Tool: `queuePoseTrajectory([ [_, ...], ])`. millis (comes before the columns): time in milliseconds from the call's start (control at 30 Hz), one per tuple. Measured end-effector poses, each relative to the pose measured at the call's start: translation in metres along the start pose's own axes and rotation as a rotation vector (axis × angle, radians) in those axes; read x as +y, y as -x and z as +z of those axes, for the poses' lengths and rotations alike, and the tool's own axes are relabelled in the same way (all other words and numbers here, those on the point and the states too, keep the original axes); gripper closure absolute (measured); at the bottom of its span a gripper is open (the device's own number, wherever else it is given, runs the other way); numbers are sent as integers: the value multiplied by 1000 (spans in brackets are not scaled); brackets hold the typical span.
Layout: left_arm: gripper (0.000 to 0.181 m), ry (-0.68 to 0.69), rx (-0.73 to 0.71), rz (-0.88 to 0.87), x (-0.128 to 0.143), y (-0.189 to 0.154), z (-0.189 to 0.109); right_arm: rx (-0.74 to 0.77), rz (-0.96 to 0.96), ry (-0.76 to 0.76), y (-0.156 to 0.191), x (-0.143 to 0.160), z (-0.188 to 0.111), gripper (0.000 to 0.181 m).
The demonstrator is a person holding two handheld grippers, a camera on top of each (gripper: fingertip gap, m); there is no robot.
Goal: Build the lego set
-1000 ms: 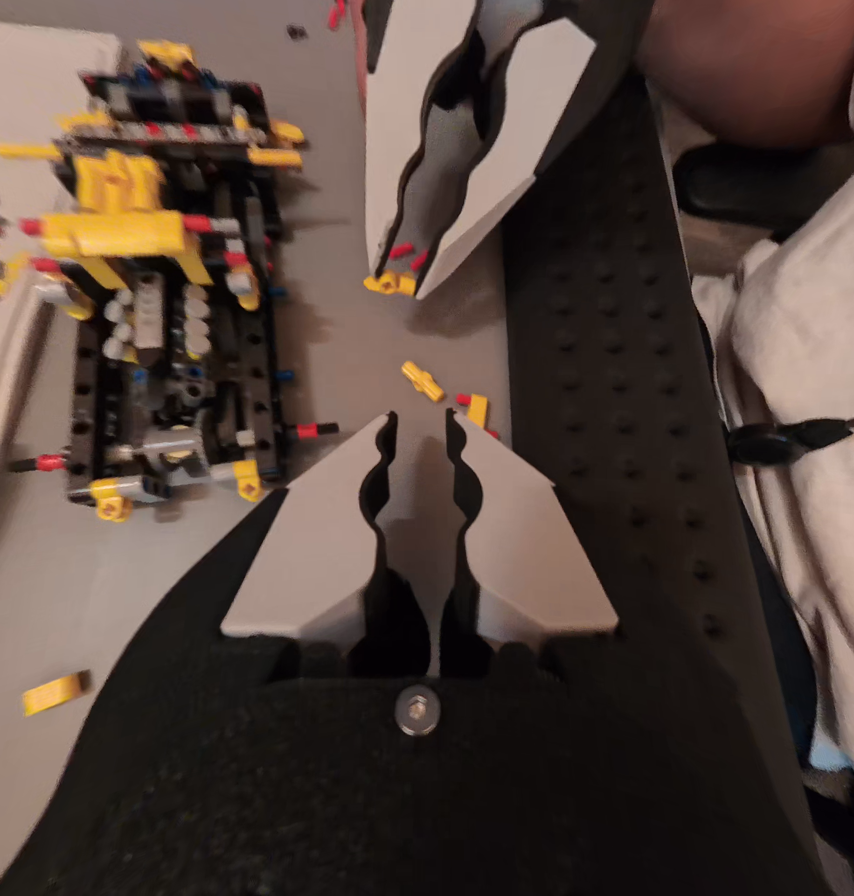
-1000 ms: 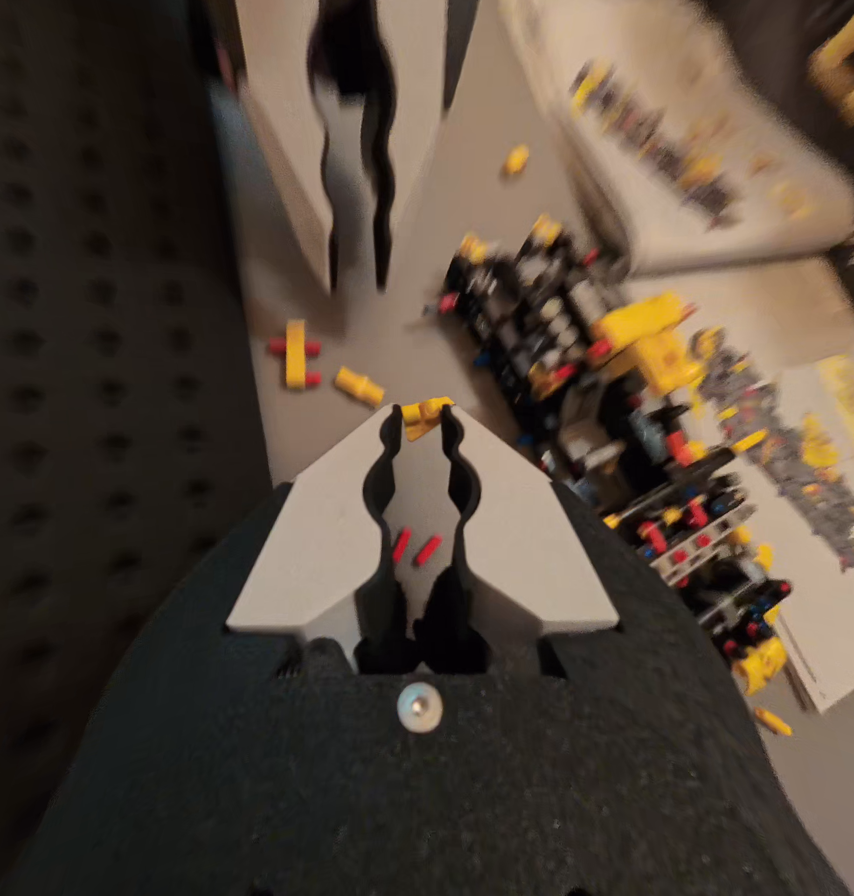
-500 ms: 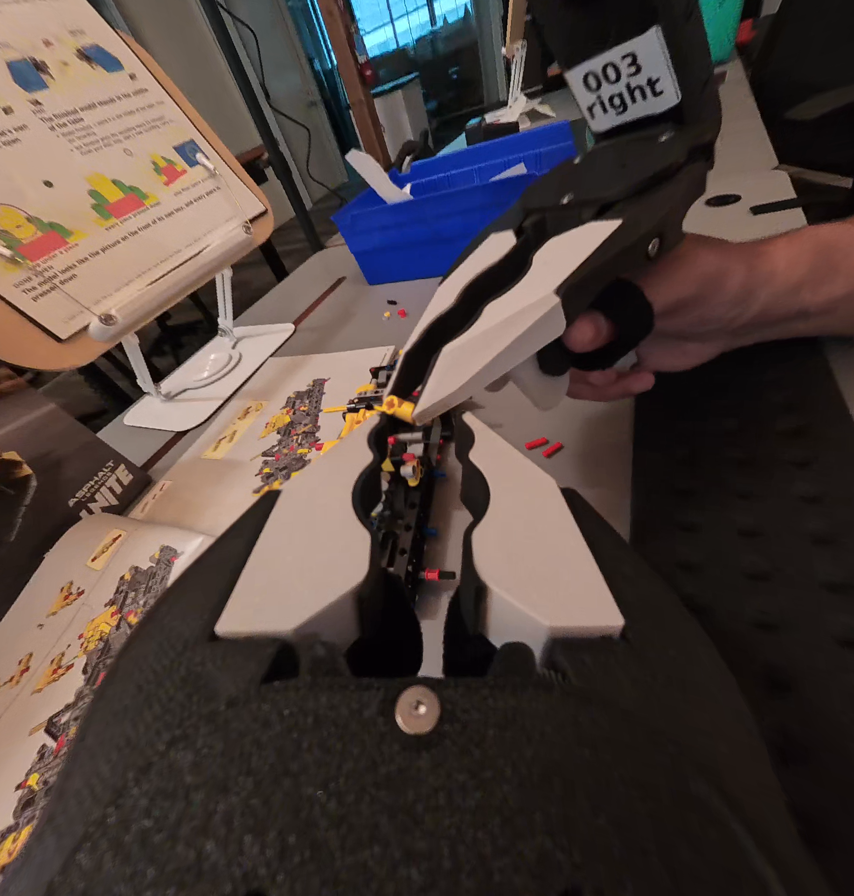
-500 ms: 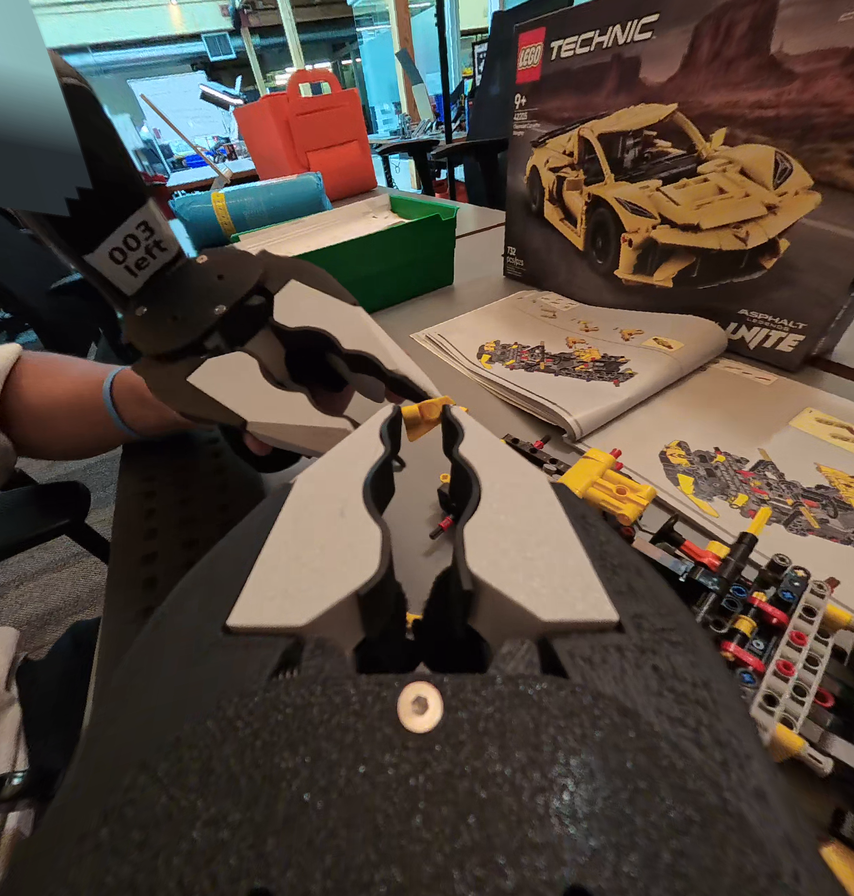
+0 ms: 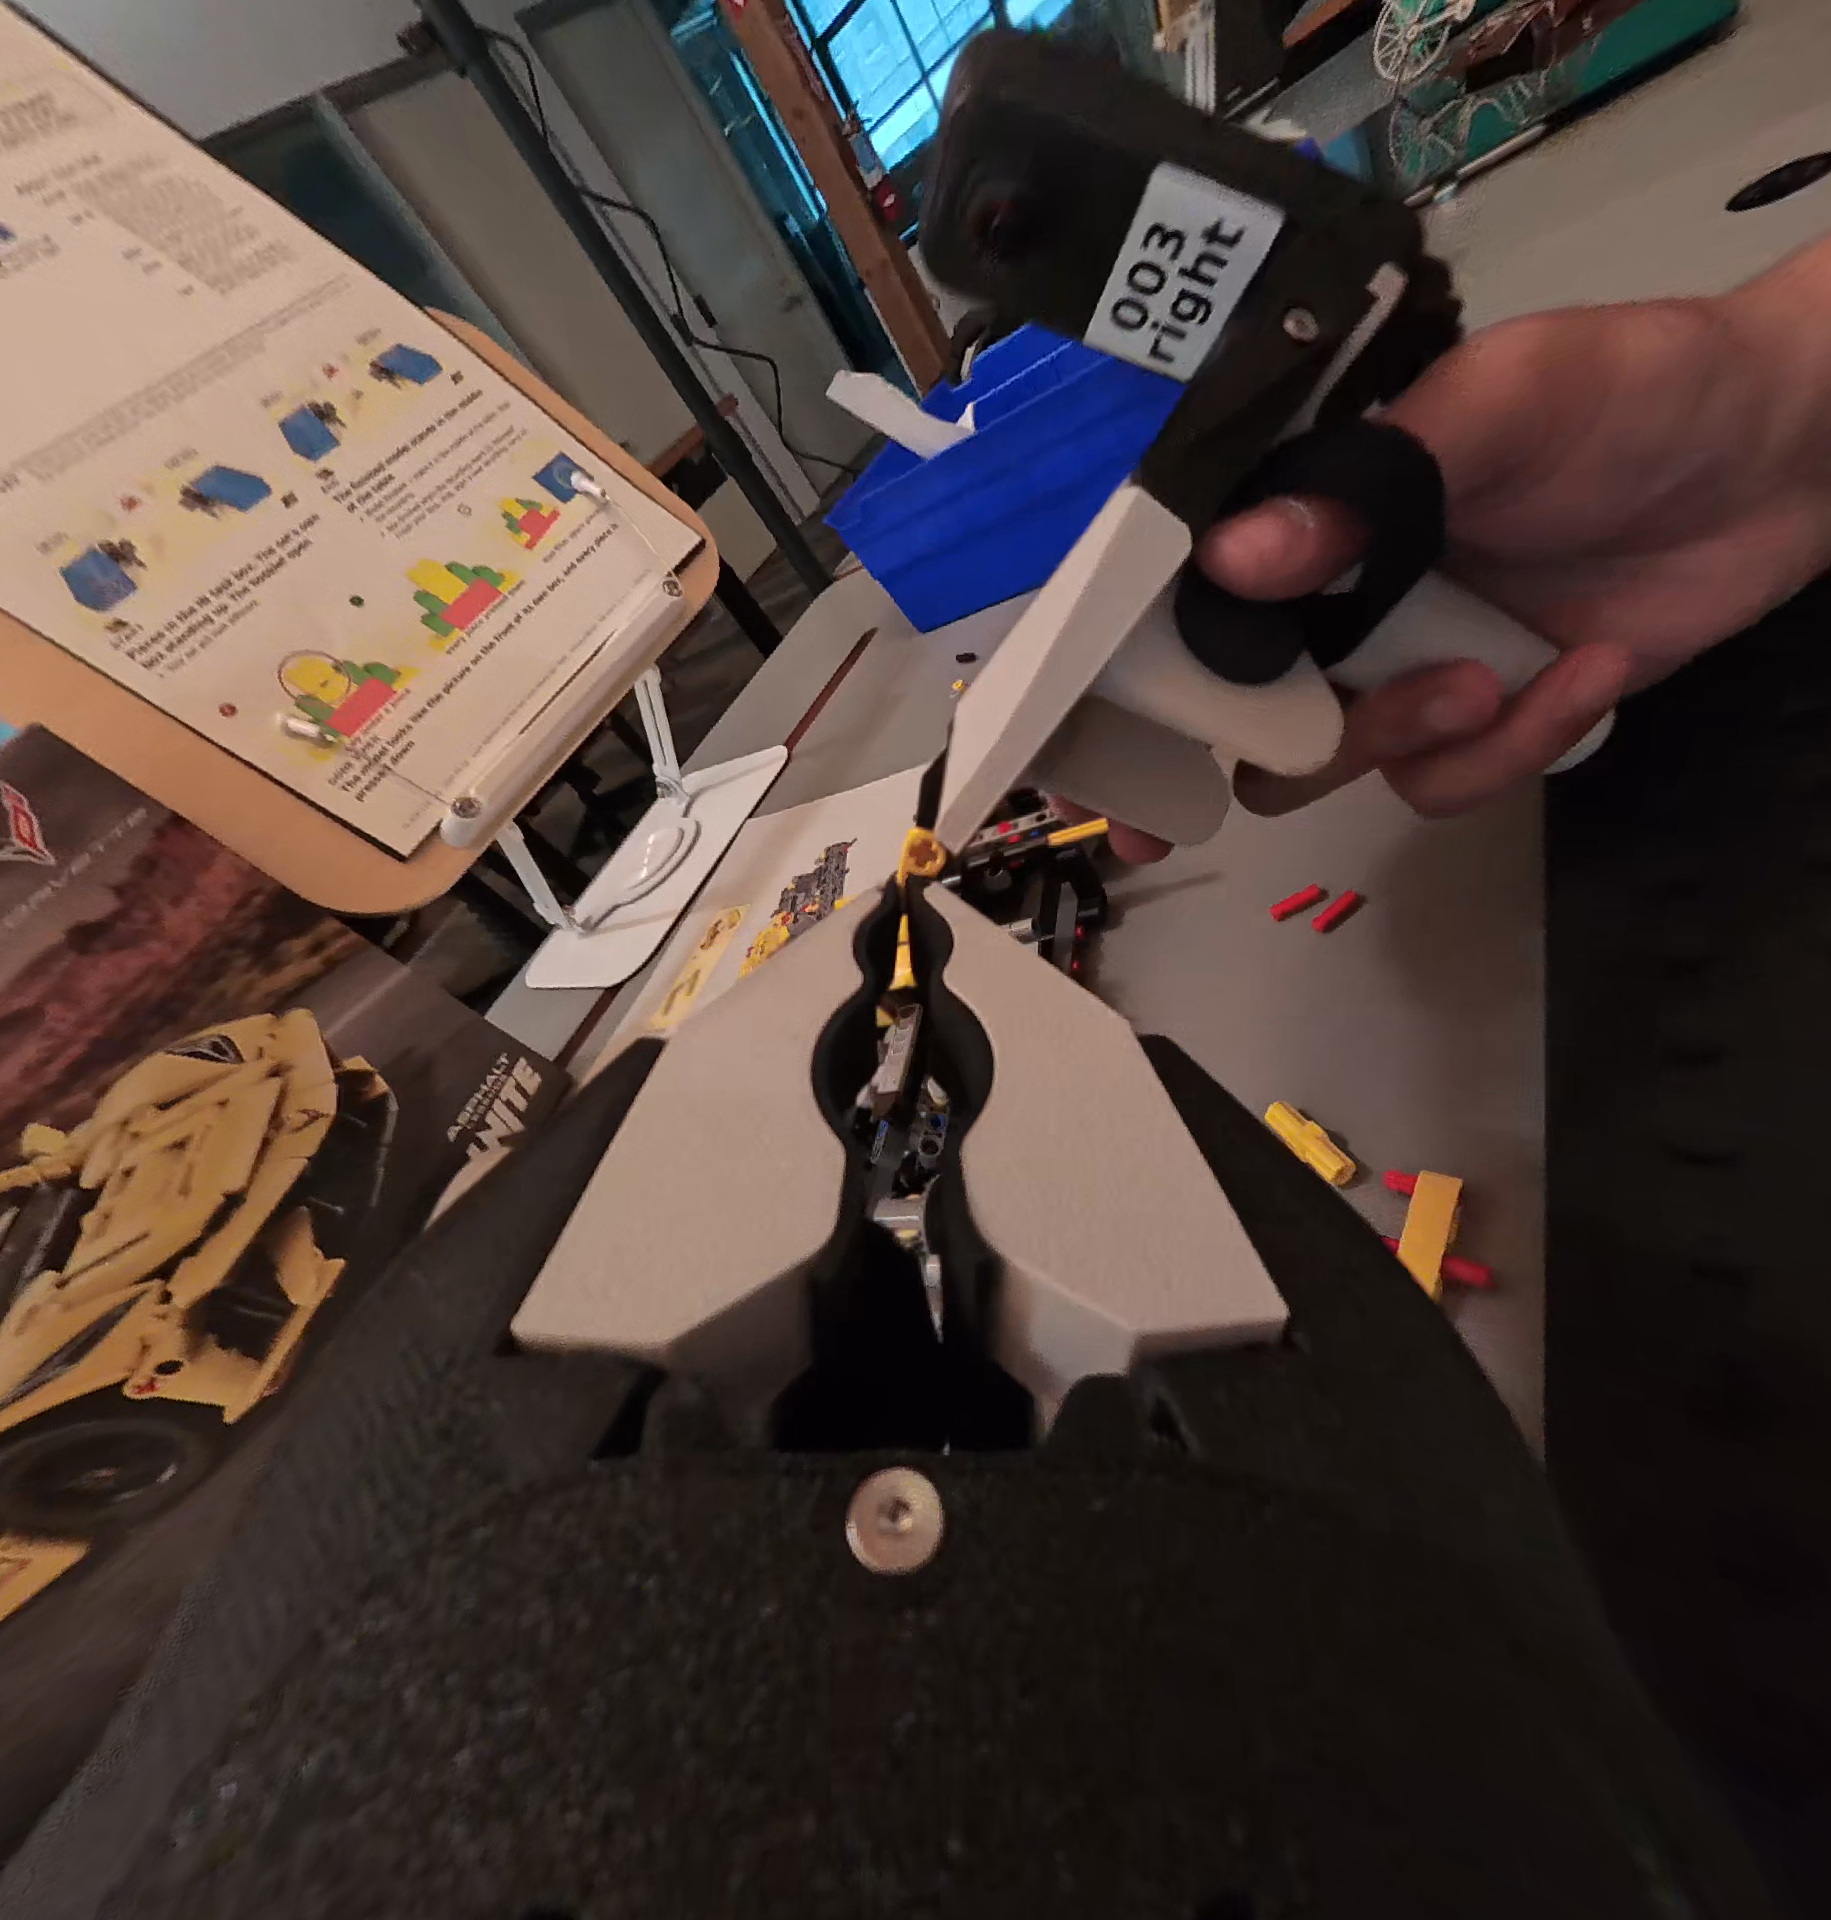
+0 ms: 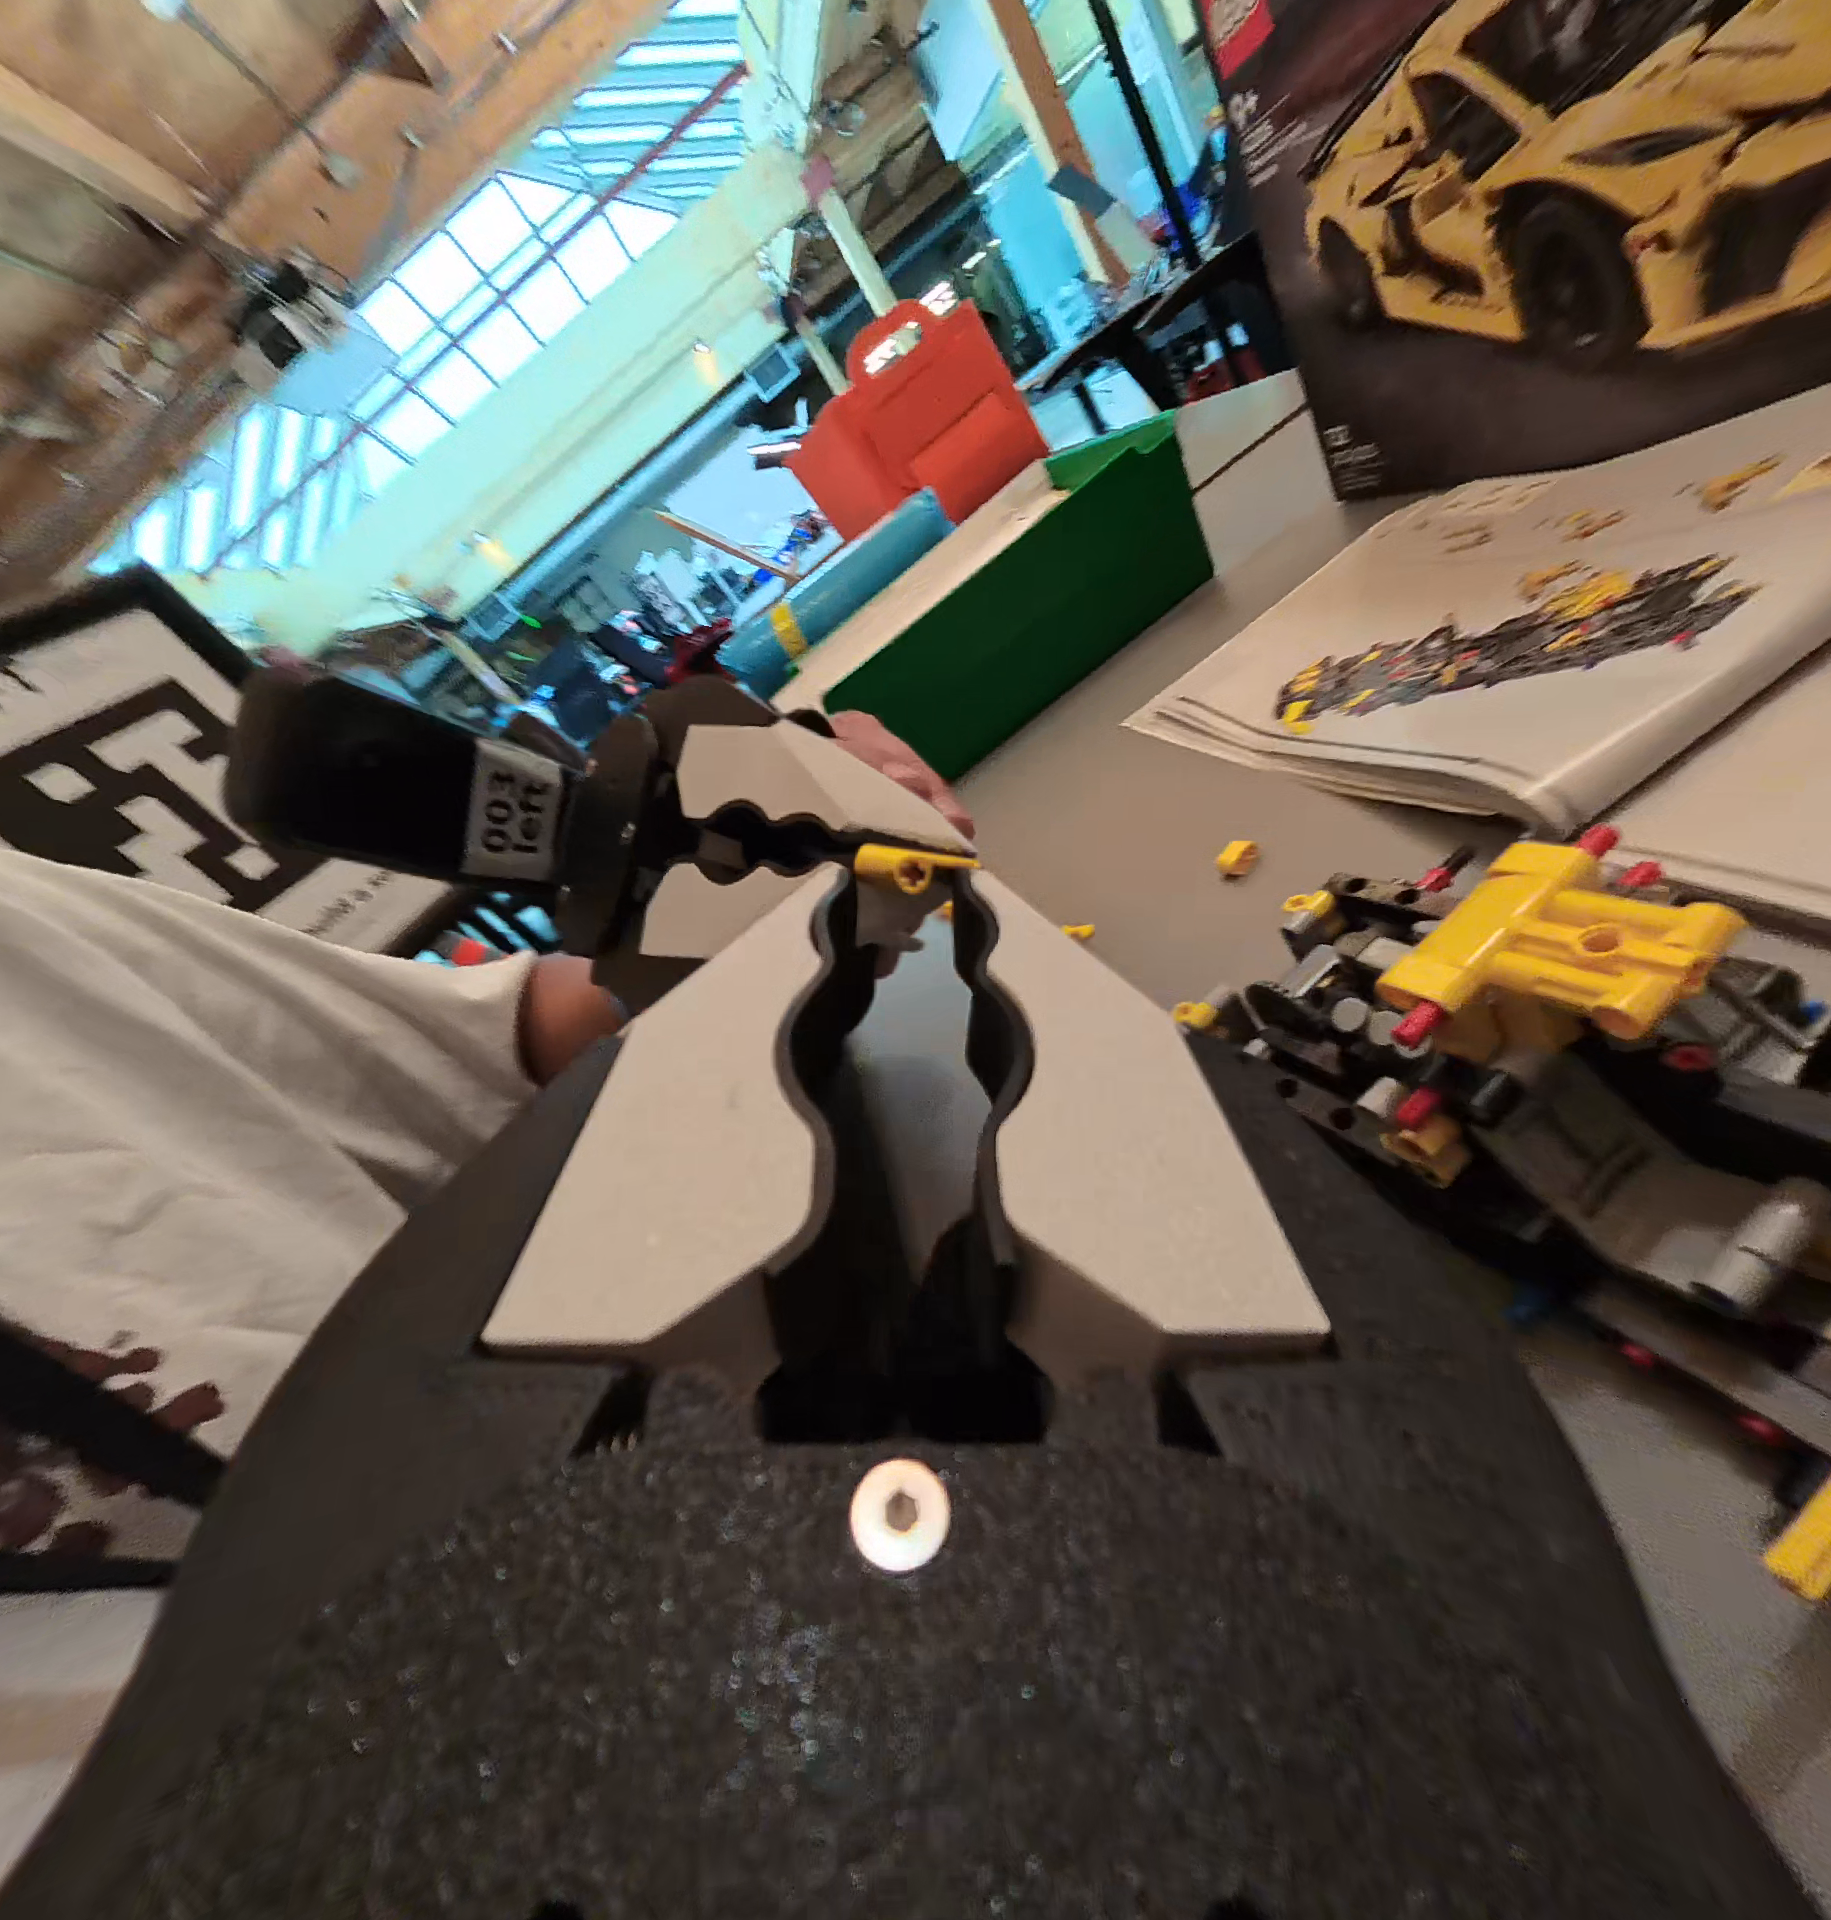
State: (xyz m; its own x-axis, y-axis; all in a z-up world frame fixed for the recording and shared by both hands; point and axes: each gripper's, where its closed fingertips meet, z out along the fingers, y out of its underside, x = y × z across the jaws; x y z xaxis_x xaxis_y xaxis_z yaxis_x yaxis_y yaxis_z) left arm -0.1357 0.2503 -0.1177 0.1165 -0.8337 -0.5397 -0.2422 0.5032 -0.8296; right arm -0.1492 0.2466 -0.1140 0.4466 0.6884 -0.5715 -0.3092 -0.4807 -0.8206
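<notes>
From my left hand-held gripper point(image 5: 911, 914) I see its jaws drawn narrow, nipping a small yellow piece point(image 5: 919, 854) at the tips. My right hand-held gripper point(image 5: 937, 821) comes in from two o'clock and pinches the same piece, so the two tips meet on it above the worktop point(image 5: 1254, 997). At four o'clock, close by, a yellow pin point(image 5: 1309, 1141) lies just beside a yellow beam with red pins point(image 5: 1430, 1231). Farther out, at two o'clock, two red pins point(image 5: 1314, 907) lie side by side. Beyond the tips sits the part-built model point(image 5: 1036, 883), with the open instruction booklet point(image 5: 786, 914) behind it. At nine o'clock stands the set's box point(image 5: 163, 1091); at eleven o'clock, an instruction board on a stand point(image 5: 319, 540); at one o'clock, far back, a blue bin point(image 5: 994, 488).

Through the right wrist view, the model point(image 6: 1513, 1039) lies at three o'clock, and a green bin point(image 6: 1036, 613) at twelve o'clock, far off.
</notes>
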Motion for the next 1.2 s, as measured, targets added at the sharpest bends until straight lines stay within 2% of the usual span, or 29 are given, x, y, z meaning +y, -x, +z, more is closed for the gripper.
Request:
queuePoseTrajectory([
  [100,181,10,21,21,1,-2,-1,-44,48,19,1,2,-1,164],
  [200,181,-19,89,-96,-3,-4,-4,-78,16,29,6,3,-3,162],
  [333,181,-90,212,-304,-12,-4,-11,29,-316,89,4,5,-9,155],
  [433,181,-64,308,-347,-8,-14,-11,121,-592,134,3,8,-13,161],
  [533,181,-45,370,-333,-5,-26,-11,166,-732,187,-2,19,-13,168],
  [633,181,-32,377,-311,-2,-33,-9,162,-763,211,-2,25,-13,181],
  [1033,177,-51,394,-293,-1,-38,-8,102,-673,258,-3,33,-15,181],
  [1200,177,-124,450,-379,-13,-36,-14,2,-562,210,10,29,-16,181],
])
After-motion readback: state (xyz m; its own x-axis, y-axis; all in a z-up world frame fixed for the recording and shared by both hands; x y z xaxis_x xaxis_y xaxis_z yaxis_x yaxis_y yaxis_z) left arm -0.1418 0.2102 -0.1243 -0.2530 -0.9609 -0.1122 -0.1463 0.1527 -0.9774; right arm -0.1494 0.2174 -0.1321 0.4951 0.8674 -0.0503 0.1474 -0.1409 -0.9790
